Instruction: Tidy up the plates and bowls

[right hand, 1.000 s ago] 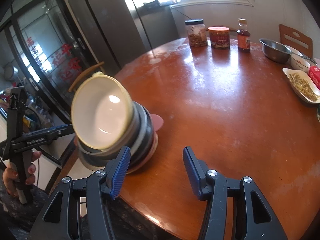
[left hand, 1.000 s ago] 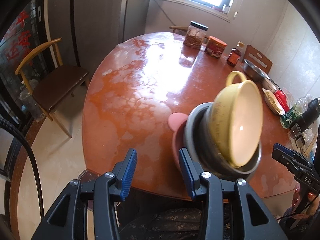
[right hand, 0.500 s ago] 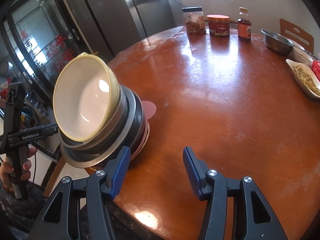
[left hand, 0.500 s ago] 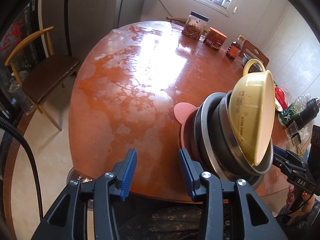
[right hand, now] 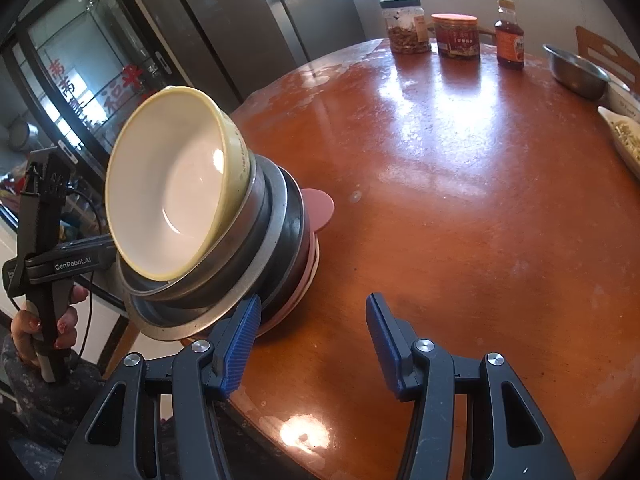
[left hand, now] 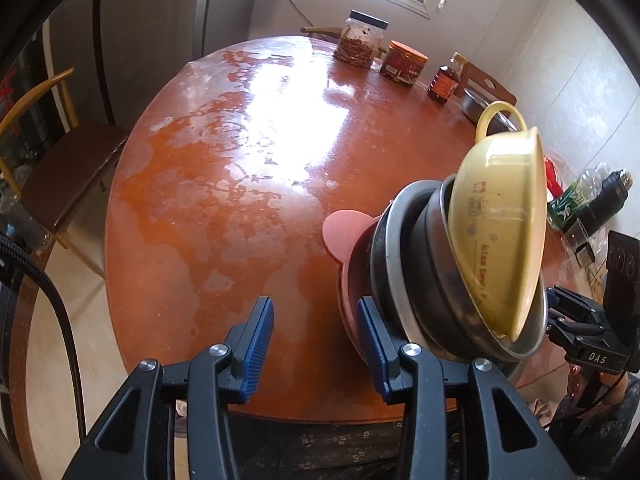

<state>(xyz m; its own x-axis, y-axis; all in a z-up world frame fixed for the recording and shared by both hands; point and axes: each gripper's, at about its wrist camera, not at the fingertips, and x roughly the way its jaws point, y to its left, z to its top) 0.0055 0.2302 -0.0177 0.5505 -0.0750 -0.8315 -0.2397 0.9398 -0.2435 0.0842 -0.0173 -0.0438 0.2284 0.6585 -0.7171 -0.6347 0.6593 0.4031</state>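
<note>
Yellow and glossy, a bowl (right hand: 176,184) with a loop handle crowns a nested stack of dishes (left hand: 420,280) that rests on the near edge of the round wooden table (right hand: 460,200). Beneath it the stack shows at least two metal bowls, a dark dish and a pink plate (left hand: 344,232) with round ears at the bottom; the exact number of dark and metal pieces cannot be told, since their rims overlap. The stack appears steeply tilted in both wrist views, though the cameras' own downward pitch may account for part of that.

The left claw (left hand: 316,344) stands parted with nothing between its blue pads; its right finger lies just beside the pink plate, and contact cannot be told. The right claw (right hand: 312,344) is likewise parted and empty, its left finger just beside the lowest metal rim. Neither claw grips the stack.

Progress, as a judgement: the gathering of dishes into one pile looks done. No loose plates are visible, and the setting-down seems at or near its end.

Elsewhere on the table, counted: two jars (right hand: 432,32), one bottle (right hand: 509,40), one separate metal bowl (right hand: 576,72) and one white dish of food (right hand: 624,136) at the far side.
</note>
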